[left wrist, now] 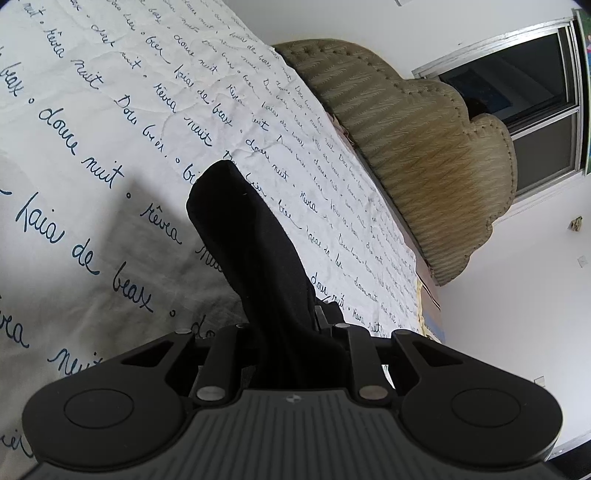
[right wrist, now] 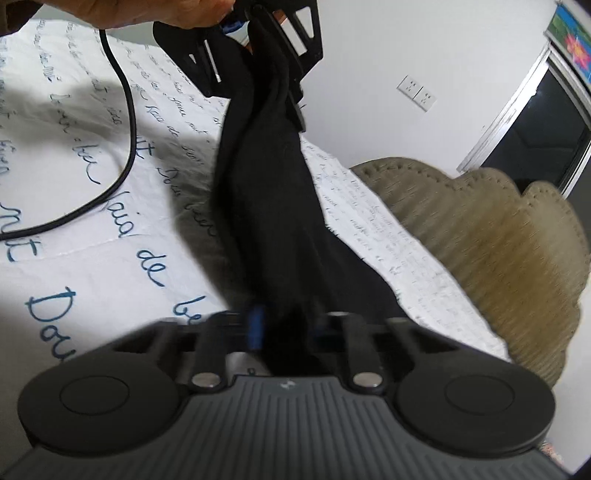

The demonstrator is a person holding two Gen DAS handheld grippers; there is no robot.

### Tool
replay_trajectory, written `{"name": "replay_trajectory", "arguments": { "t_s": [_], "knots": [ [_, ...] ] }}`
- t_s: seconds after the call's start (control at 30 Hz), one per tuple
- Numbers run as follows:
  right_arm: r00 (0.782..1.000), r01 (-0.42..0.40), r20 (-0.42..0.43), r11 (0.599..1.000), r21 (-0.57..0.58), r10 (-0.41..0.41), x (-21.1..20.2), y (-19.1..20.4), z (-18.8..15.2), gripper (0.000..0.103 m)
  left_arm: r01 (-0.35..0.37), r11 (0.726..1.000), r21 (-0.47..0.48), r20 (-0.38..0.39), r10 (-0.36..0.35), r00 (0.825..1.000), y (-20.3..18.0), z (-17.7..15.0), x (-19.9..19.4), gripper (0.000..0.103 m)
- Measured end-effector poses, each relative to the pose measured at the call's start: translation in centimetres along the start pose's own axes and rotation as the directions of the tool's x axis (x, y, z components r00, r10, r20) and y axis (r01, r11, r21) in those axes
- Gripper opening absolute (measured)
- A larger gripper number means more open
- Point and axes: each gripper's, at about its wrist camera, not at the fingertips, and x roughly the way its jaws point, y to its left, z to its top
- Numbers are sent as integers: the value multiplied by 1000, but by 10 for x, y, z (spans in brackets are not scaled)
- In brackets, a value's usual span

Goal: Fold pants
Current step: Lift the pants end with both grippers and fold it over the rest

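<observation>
Left gripper: jaws drawn close together, clamped on a bunch of the black pants; the cloth fills the narrow gap between the fingers and hides their tips.
Left gripper, far view: in the right wrist camera it shows at the top, held by a hand, with the pants hanging down from it.
Right gripper: jaws nearly together, pinched on the lower end of the same pants; a blue pad of one finger shows just left of the cloth. This picture is blurred.
Pants: black, gathered into a long narrow rope between the two grippers, lifted off the bedspread. In the left wrist camera a loose end stands out beyond the jaws, rounded at the tip, above the middle of the bed.
Bedspread: white, creased, printed with dark blue handwriting; it covers the bed up to the headboard edge.
Headboard: olive-tan, padded, scalloped outline, along the far edge of the bed.
Cable: black, looping from the hand down across the bedspread on the left.
Wall: white, with a dark window beyond the headboard and a pair of sockets.
</observation>
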Motion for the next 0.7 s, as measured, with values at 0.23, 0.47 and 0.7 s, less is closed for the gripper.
{"name": "replay_trajectory", "arguments": {
  "t_s": [0.23, 0.47, 0.7],
  "knots": [
    [997, -46, 58, 998, 50, 43, -12, -12, -6, 11, -33, 999, 36, 61, 31, 998, -22, -7, -7, 19],
    [979, -189, 132, 924, 333, 153, -18, -63, -15, 11, -67, 990, 122, 118, 53, 992, -66, -19, -12, 19],
    [965, -241, 213, 844, 479, 154, -32, -95, -37, 11, -70, 968, 239, 144, 36, 989, -122, -35, -11, 19]
  ]
}}
